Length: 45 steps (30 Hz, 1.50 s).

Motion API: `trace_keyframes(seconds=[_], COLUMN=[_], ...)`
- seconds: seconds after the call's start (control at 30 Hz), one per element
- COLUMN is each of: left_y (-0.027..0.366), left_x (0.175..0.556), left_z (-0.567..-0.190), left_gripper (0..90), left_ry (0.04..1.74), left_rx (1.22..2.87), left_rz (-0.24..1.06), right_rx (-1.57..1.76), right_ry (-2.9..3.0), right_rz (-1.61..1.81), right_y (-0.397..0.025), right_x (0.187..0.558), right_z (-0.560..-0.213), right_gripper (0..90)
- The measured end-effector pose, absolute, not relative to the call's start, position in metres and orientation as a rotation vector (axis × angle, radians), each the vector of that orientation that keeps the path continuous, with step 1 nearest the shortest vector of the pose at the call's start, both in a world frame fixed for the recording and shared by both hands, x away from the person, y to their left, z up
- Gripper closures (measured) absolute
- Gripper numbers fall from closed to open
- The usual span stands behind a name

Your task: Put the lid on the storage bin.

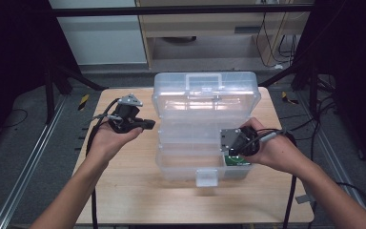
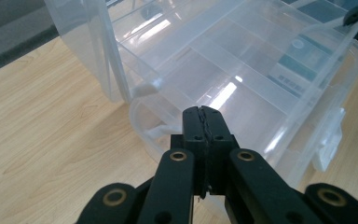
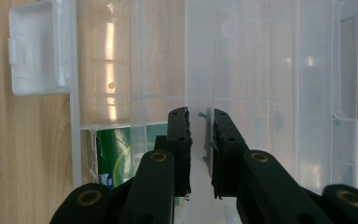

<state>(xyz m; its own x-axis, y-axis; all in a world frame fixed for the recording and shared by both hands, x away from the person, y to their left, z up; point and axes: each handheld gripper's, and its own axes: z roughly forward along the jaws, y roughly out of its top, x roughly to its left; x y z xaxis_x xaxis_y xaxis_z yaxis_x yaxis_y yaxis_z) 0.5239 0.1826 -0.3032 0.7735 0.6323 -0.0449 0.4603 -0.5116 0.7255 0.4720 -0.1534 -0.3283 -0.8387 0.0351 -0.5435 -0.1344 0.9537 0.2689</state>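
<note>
Clear plastic compartment box (image 1: 205,129) sits mid-table, lid up at far side. Right gripper (image 3: 200,116) over its near-right corner, jaws slightly apart straddling the clear tray's (image 3: 261,70) thin edge, green packet (image 3: 114,154) below. Left gripper (image 2: 204,116), jaws pressed together, idle just left of box.

Clear plastic box (image 1: 205,102); green packet (image 3: 114,156) inside; black grippers; pale wood-grain table (image 1: 133,191).
</note>
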Motion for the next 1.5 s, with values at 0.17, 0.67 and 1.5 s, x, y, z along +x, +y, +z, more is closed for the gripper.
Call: trace_keyframes(seconds=[0.17, 0.67, 1.5], left_y=[0.178, 0.180, 0.181], left_x=[0.536, 0.551, 0.543], left_z=[-0.300, -0.293, -0.293], left_gripper=[89.6, 89.5, 89.3], left_ry=[0.831, 0.894, 0.877], left_rx=[2.185, 2.104, 2.090], left_rz=[0.283, 0.258, 0.223], right_rx=[-0.075, -0.066, -0.040], right_ry=[2.536, 2.530, 2.536], right_rz=[0.404, 0.411, 0.461], right_y=[-0.153, -0.155, -0.159], right_x=[0.473, 0.471, 0.463], right_z=[-0.328, -0.330, -0.335], right_gripper=[79.7, 79.6, 74.9])
